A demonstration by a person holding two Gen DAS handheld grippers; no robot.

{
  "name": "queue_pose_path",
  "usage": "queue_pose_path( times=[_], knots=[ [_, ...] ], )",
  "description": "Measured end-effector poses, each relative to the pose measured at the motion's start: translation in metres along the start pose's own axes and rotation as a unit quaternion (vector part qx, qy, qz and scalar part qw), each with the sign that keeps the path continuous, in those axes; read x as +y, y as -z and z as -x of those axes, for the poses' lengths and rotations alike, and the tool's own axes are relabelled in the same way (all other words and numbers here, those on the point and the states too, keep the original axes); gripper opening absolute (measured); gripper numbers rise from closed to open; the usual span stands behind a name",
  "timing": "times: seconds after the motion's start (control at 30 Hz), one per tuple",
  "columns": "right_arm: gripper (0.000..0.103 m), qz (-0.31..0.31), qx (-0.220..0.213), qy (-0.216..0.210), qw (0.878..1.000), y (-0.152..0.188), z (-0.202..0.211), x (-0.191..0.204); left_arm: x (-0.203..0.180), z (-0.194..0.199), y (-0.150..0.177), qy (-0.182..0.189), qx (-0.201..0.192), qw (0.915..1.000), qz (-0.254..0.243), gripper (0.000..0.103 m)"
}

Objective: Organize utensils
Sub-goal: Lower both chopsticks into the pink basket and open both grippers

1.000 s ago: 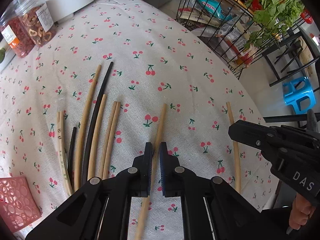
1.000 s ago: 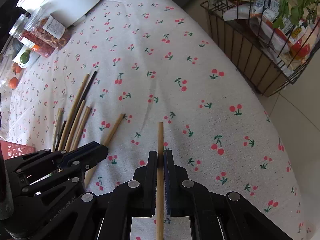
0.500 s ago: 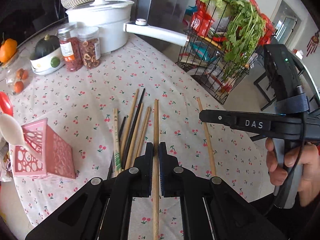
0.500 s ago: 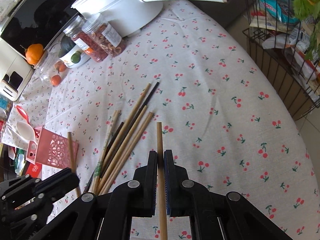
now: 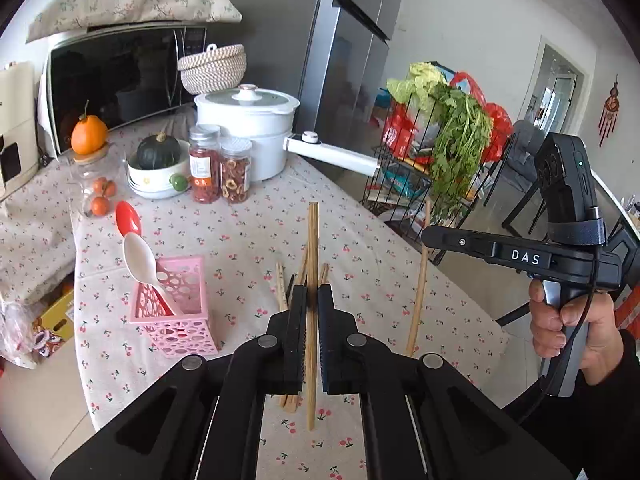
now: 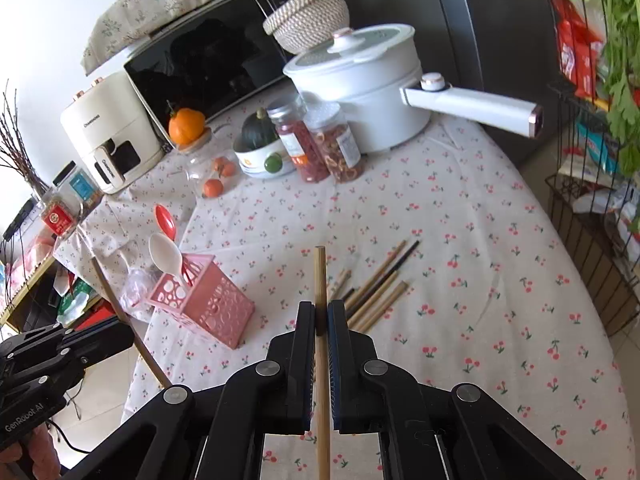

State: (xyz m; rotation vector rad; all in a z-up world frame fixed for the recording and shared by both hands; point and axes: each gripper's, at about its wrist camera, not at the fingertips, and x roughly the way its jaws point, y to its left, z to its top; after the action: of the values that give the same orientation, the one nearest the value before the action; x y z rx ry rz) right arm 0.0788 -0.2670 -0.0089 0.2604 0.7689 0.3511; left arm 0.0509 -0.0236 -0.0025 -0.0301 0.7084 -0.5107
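- My left gripper [image 5: 312,308] was clamped on one chopstick [image 5: 312,264], held off the desk [image 5: 248,236] with its tip pointing away from me.
- My right gripper [image 6: 320,316] pinched a second stick [image 6: 320,280] the same way, raised beside the left.
- Both hands sat level, fingers aimed forward over the desk; the right hand [image 5: 568,324] showed gripping its handle.
- I judged this the carry step: two sticks lifted, not yet stowed.
- Next I would need to swing left to the pink holder [image 6: 204,300], tip each stick upright, and drop it beside the spoons [image 6: 166,256].
- The remaining sticks [image 6: 376,284] lay bunched on the cloth, near the holder.
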Motion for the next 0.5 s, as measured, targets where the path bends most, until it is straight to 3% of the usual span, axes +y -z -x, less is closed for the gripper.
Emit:
queue_pose_path(
  times=[0.23,0.5],
  knots=[
    [0.004,0.017,-0.067,0.004,0.998,-0.020,0.019,0.020,0.018,0.054,-0.021,-0.010,-0.074,0.9970,0.020,0.005],
    [0.004,0.017,-0.121,-0.034,0.992,-0.047,0.031,0.050,0.055,0.089,-0.047,-0.052,-0.147,0.9861,0.058,0.005]
  ],
)
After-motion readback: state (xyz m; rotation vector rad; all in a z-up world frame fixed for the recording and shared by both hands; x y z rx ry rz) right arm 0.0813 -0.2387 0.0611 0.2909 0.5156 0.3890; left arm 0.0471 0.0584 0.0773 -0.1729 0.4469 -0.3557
